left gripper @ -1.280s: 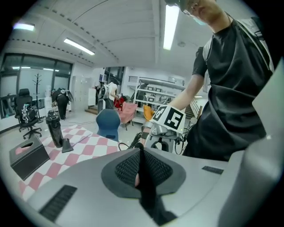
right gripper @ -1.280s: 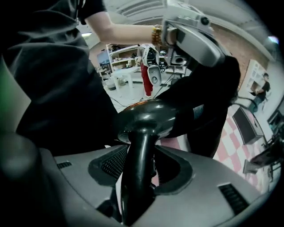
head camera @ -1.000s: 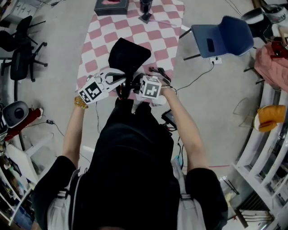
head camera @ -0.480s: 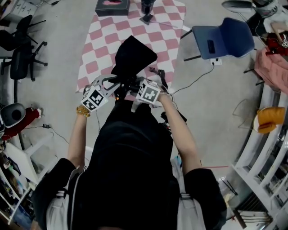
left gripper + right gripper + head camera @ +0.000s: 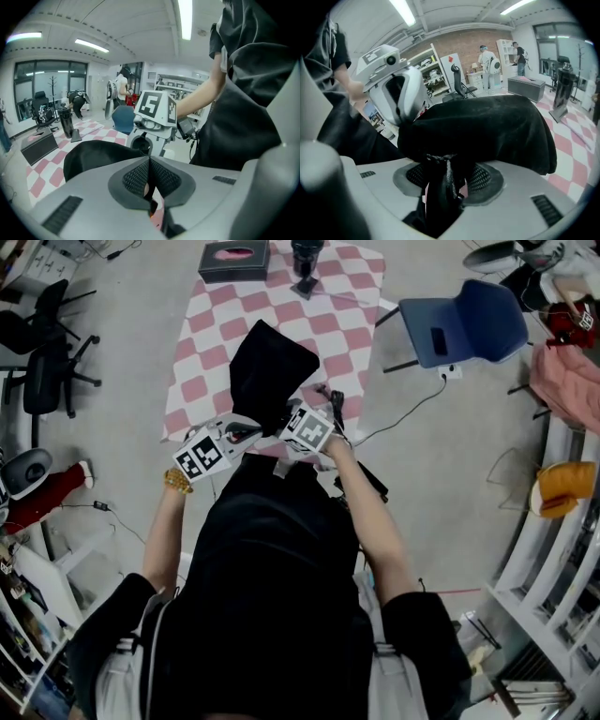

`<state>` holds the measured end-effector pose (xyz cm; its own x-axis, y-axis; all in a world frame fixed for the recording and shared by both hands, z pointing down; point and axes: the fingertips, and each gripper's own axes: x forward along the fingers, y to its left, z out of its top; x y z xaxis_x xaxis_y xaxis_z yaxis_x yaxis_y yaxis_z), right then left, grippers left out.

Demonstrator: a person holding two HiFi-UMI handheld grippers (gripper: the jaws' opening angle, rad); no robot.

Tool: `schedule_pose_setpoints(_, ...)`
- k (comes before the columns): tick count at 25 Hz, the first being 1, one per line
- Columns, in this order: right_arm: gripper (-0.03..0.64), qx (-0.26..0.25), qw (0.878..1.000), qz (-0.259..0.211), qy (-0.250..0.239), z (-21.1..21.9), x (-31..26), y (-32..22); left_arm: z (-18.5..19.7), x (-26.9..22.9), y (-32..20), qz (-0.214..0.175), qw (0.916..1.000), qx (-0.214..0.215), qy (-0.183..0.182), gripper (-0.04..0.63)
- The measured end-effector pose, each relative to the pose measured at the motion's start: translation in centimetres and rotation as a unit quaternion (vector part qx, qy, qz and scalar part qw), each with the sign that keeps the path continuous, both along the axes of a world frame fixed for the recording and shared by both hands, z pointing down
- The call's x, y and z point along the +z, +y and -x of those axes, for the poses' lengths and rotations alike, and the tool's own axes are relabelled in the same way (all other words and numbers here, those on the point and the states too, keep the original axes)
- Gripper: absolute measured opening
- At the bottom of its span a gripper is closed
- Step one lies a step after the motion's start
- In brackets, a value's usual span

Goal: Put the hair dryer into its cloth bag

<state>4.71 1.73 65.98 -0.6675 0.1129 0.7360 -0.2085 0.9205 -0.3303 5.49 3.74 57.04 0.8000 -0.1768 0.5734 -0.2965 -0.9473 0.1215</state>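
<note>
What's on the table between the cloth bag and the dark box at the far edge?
Nothing. The head view shows only bare pink-and-white checkered tablecloth between the cloth bag and the dark box.

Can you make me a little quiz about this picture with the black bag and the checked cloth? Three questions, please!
1. Pick one: what does the right gripper clamp? A a red ball; B the black cloth bag; C a white shoe.
2. True or false: the blue plastic chair stands beside the pink-and-white checked cloth, not on it.
3. Fill in: in the head view, the dark flat box lies at that cloth's far ___ corner.
Key: 1 B; 2 true; 3 left.
</note>
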Motion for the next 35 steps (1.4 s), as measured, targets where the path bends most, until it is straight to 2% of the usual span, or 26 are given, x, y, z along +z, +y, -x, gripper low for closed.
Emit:
schedule_pose_setpoints(3, 0.195, 0.036, 0.999, 0.009, -0.023, 0.3, -0.3, -1.3, -0.6, -0.2, 0.9, 0.016, 0.9997, 0.014, 0.013, 0.018)
schedule_pose_setpoints(6, 0.195, 0.075, 0.996, 0.027, -0.036, 0.0, -0.4, -2.2, 0.3, -0.4, 0.5, -0.022, 0.9997, -0.010, 0.011, 0.021)
schedule_pose_setpoints(8, 0.195, 0.095, 0.995, 0.028, -0.031, -0.3, 0.0, -2.8, 2.0, -0.6, -0.1, -0.050, 0.9978, -0.043, 0.007, 0.044)
schedule_pose_setpoints(10, 0.195, 0.111, 0.993, 0.026, -0.025, -0.7, 0.4, -3.3, 4.2, -0.3, -0.9, -0.061, 0.9942, -0.089, 0.002, 0.106)
schedule_pose_setpoints(14, 0.195, 0.126, 0.992, 0.023, -0.016, -0.5, 0.9, -3.9, 8.1, 1.2, -4.5, -0.039, 0.9781, -0.203, 0.024, 0.140)
schedule_pose_setpoints(16, 0.195, 0.126, 0.992, 0.028, -0.012, -0.2, 1.4, -3.8, 8.4, 2.4, -6.4, -0.034, 0.9733, -0.226, 0.024, 0.140)
schedule_pose_setpoints(19, 0.195, 0.139, 0.990, 0.037, -0.010, 0.1, 2.2, -3.7, 7.5, 4.7, -7.4, -0.012, 0.9786, -0.205, 0.012, 0.139)
schedule_pose_setpoints(23, 0.195, 0.150, 0.988, 0.022, 0.010, -0.1, 2.8, -4.1, 6.6, 6.0, -7.3, 0.052, 0.9804, -0.187, 0.033, 0.138)
schedule_pose_setpoints(24, 0.195, 0.151, 0.988, 0.019, 0.016, -0.3, 3.0, -4.1, 6.5, 6.2, -7.2, 0.061, 0.9809, -0.182, 0.032, 0.125)
schedule_pose_setpoints(26, 0.195, 0.157, 0.987, 0.018, 0.022, -0.4, 3.3, -4.2, 6.1, 6.5, -6.7, 0.076, 0.9830, -0.165, 0.030, 0.047)
schedule_pose_setpoints(27, 0.195, 0.164, 0.986, 0.019, 0.020, -0.3, 3.2, -4.3, 5.7, 6.5, -6.3, 0.083, 0.9840, -0.154, 0.032, 0.029)
schedule_pose_setpoints(30, 0.195, 0.192, 0.981, 0.027, 0.010, 0.0, 2.9, -5.0, 4.2, 6.4, -4.9, 0.105, 0.9863, -0.120, 0.040, 0.020)
schedule_pose_setpoints(32, 0.195, 0.215, 0.976, 0.032, 0.000, 0.1, 2.7, -5.7, 3.2, 6.2, -4.2, 0.117, 0.9851, -0.113, 0.055, 0.020)
schedule_pose_setpoints(35, 0.195, 0.251, 0.966, 0.048, -0.024, 0.2, 2.2, -7.0, 2.3, 5.4, -3.9, 0.141, 0.9763, -0.128, 0.103, 0.020)
